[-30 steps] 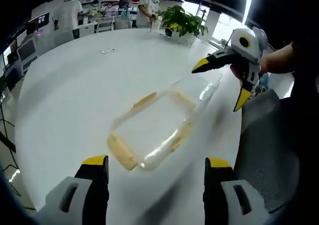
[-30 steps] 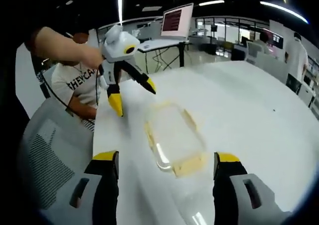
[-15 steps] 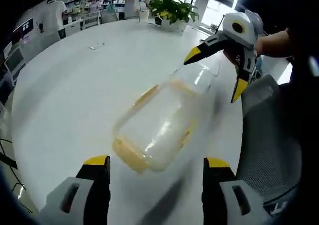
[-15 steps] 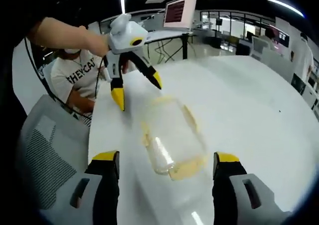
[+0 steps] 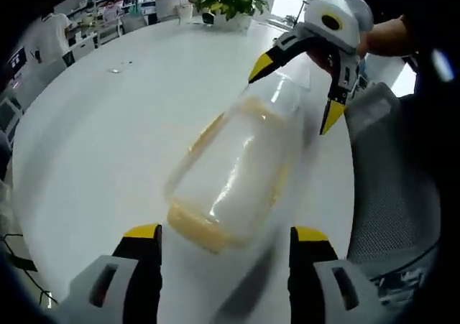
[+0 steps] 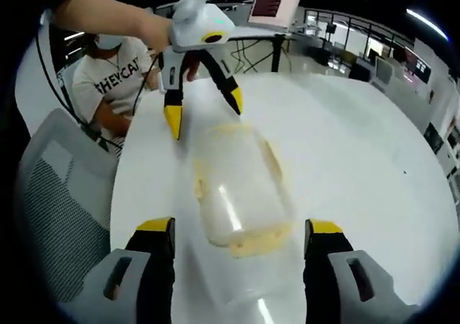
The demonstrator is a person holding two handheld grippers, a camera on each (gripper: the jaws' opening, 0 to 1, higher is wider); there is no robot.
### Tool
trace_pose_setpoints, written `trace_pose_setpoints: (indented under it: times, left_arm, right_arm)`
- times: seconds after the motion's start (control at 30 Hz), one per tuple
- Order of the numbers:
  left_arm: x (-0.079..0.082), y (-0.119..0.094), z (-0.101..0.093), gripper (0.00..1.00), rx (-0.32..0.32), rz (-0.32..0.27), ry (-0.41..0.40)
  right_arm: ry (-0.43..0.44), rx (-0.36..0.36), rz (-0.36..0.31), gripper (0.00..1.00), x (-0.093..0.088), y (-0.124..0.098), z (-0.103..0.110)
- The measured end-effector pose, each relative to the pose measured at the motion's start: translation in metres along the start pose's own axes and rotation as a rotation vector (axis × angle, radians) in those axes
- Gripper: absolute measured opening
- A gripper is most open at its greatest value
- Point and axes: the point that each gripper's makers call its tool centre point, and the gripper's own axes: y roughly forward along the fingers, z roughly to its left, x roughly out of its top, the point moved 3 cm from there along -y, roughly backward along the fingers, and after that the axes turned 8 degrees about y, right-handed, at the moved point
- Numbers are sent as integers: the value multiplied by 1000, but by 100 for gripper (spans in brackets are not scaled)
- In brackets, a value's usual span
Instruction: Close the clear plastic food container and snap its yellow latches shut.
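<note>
**Container lies lengthwise between the two grippers**

While the clear rectangular plastic food container (image 5: 233,177) with yellow latches (image 5: 192,227) rests on the white bench (image 5: 93,130) mid-frame, its long axis runs from the left gripper (image 5: 223,281), jaws wide, to the right gripper (image 6: 233,277), also wide; each faces one short end.

1. Our left gripper view looks down from close above the white desk (image 5: 108,123), along its own tongs (image 5: 223,241), toward the right tongs (image 5: 291,87).
2. Our right gripper view faces the opposite way, toward the left tongs (image 6: 205,116).
3. Both views share the clear container (image 5: 230,173) between them.
</note>
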Motion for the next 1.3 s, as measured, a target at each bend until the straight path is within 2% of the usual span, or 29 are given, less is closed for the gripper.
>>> trace_pose_setpoints:
  times: [0.1,0.2,0.33,0.57,0.67,0.87,0.97,1.13,1.3]
  left_arm:
    - [-1,1,1,68,-6,23,29]
    - [1,3,3,66,-11,43,78]
    - [4,3,7,65,-22,48,99]
    - [-1,3,16,60,-16,96,165]
    - [-2,6,16,60,-26,102,170]
    - [-5,9,17,60,-46,152,235]
    - [-4,10,18,58,-57,171,276]
    - [-2,12,21,53,-78,201,332]
    - [2,15,23,51,-91,218,373]
  right_arm:
    - [-1,9,22,73,-2,3,0]
    - [-41,15,69,71,-6,5,0]
    - [-69,32,97,72,-9,8,0]
    - [-101,49,143,70,-12,11,-3]
    - [-115,47,162,70,-13,13,-5]
    - [-121,43,214,69,-20,18,-10]
    - [-135,40,259,66,-27,19,-11]
    - [-140,41,280,64,-30,21,-13]
    - [-181,29,309,59,-32,22,-17]
